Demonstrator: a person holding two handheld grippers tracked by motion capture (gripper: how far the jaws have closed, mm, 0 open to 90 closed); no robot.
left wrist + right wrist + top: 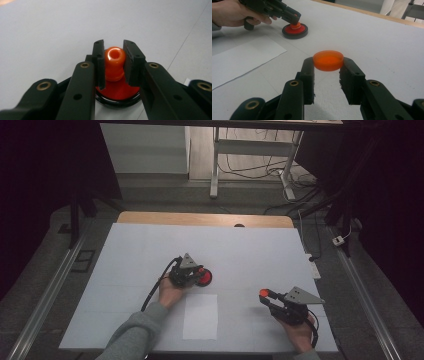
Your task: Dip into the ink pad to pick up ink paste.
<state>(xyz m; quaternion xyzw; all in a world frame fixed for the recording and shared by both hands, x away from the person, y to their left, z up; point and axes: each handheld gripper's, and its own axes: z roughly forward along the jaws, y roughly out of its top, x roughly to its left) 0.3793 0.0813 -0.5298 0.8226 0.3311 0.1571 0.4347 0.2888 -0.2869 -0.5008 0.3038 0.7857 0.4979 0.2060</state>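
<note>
Distance separates the two halves: the right claw [328, 65] grasps an orange cap [328, 60] above the worktop [250, 250], well apart from the red-and-black base [204, 277] where the left claw [113, 62] clasps an upright orange knob [114, 62].

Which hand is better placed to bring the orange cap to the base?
Right, probably: the right gripper already holds the orange cap, while the left gripper grips the knob on the base.
</note>
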